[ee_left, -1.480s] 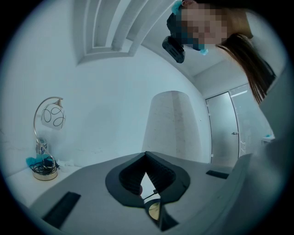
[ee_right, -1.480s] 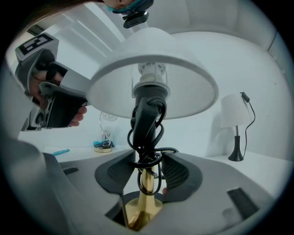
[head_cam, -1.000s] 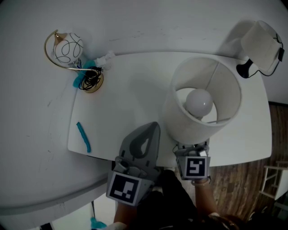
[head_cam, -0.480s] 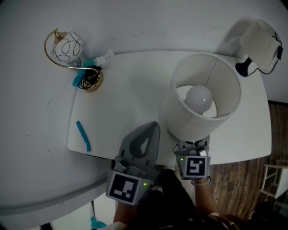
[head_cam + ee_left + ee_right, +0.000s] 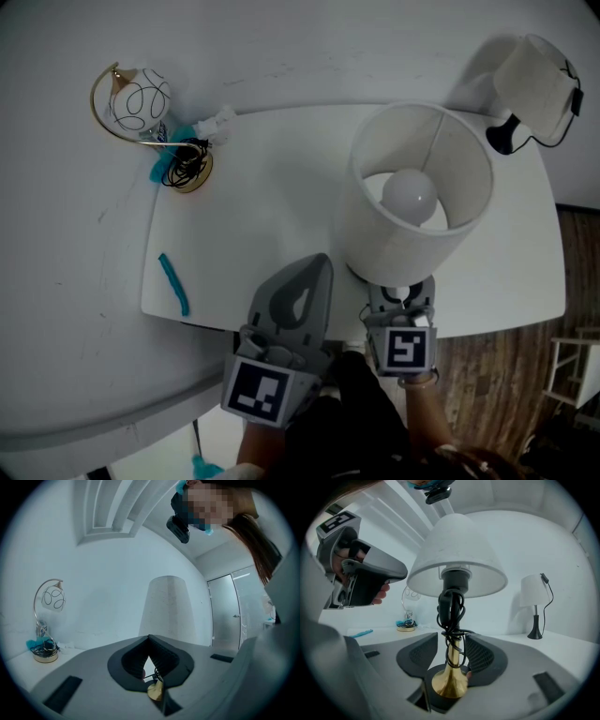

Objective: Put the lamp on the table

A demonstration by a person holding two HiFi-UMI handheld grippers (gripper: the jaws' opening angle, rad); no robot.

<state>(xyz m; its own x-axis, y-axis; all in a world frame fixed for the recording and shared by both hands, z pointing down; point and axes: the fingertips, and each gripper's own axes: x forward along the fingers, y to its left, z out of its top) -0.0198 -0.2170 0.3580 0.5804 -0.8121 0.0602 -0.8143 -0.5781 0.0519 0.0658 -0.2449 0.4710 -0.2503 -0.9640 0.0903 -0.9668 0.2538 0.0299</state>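
Observation:
The lamp (image 5: 412, 234) has a white shade, a round bulb (image 5: 410, 195) and a brass stem (image 5: 452, 660) with black cord wound round it. It stands upright over the white table's (image 5: 262, 187) near right part. My right gripper (image 5: 451, 653) is shut on the brass stem just above the flared base. In the head view this gripper (image 5: 401, 292) pokes out from under the shade, which hides the base. My left gripper (image 5: 317, 267) hovers beside the lamp at the table's front edge, jaws together and holding nothing. The shade (image 5: 168, 611) rises beyond the left gripper (image 5: 149, 639).
A gold arc lamp (image 5: 141, 103) with a tangled cord and teal ties stands at the table's far left corner. A small white lamp (image 5: 534, 75) with a black cord is at the far right. A teal strip (image 5: 173, 284) lies near the left front edge. Wooden floor shows right.
The lamp and my right gripper have shifted slightly left and away, and the shade sits more upright. The left gripper has stayed put.

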